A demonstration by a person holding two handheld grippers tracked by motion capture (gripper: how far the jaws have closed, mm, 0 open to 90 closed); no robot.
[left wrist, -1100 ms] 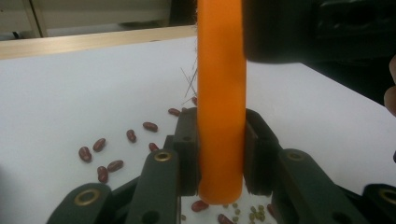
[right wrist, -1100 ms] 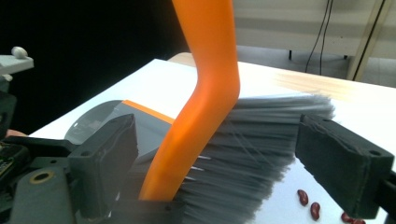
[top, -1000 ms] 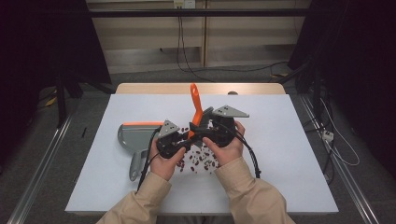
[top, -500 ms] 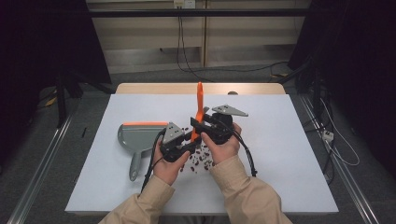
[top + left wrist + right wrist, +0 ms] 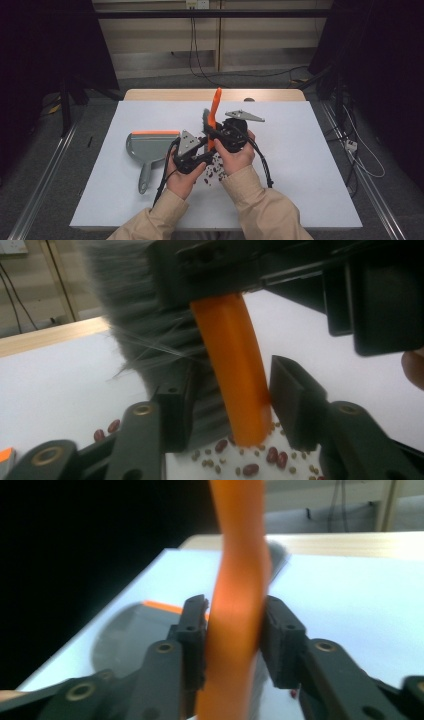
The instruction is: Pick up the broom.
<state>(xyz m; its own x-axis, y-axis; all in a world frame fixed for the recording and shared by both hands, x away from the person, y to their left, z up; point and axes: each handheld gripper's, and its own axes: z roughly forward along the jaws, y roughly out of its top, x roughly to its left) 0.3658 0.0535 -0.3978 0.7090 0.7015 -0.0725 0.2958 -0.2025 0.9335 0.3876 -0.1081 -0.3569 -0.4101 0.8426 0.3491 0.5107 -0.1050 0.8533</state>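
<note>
An orange brush handle (image 5: 237,605) is clamped upright between the right gripper (image 5: 234,630) jaws; a grey dustpan (image 5: 127,635) is seen at nine o'clock.

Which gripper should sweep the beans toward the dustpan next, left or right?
Right, probably. The right gripper is clamped on the brush handle. The left gripper stands open around the handle's end, above the beans. The dustpan lies to the left.

Both forearms in tan sleeves, reaching in from the bottom, close together. Left gripper (image 5: 197,150) low, jaws standing apart. Right gripper (image 5: 216,131) just beside it, a bit higher, jaws squeezed tight. Hands almost touching.
</note>
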